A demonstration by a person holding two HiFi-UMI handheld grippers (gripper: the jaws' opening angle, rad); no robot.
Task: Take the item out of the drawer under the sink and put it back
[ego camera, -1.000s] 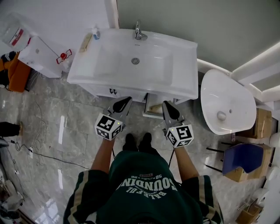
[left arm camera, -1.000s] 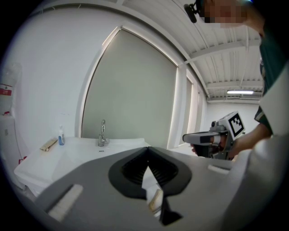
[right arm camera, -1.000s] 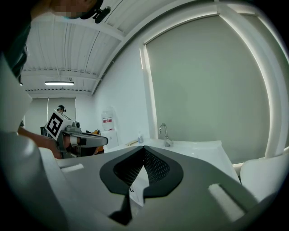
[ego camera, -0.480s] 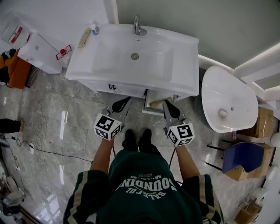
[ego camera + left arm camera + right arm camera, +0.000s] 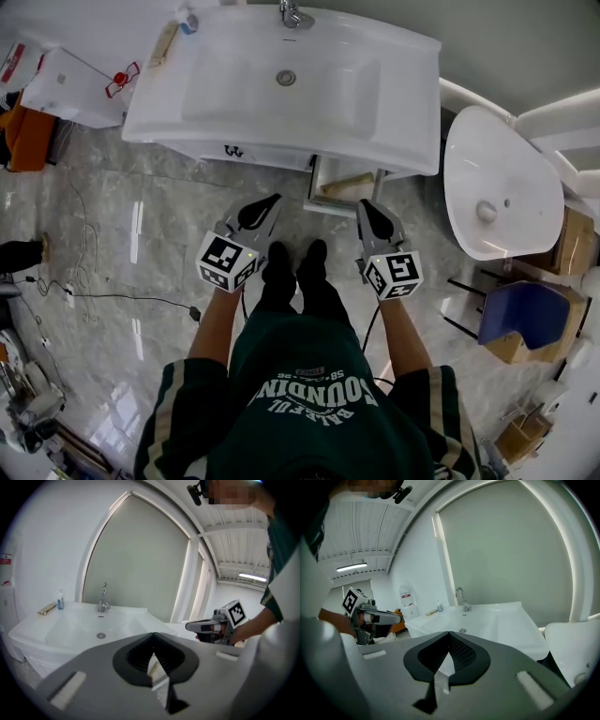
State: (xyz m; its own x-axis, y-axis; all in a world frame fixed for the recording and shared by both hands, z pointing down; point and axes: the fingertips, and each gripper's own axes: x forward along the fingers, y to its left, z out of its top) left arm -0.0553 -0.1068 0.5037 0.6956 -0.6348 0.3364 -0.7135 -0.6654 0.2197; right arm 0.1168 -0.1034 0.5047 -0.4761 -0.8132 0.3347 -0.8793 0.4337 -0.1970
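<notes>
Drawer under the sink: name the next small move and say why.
Probably open the right tool and lower it toward the drawer. The drawer stands pulled out below the sink, a tan item lies in it, and the right tool, nearest to it, is shut and empty.

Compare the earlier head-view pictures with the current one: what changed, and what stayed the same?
The sink and its open drawer slid toward the top of the head view, widening the gap to the left hand-held gripper and right hand-held gripper. Nothing was grasped or released; both stay shut and empty.
</notes>
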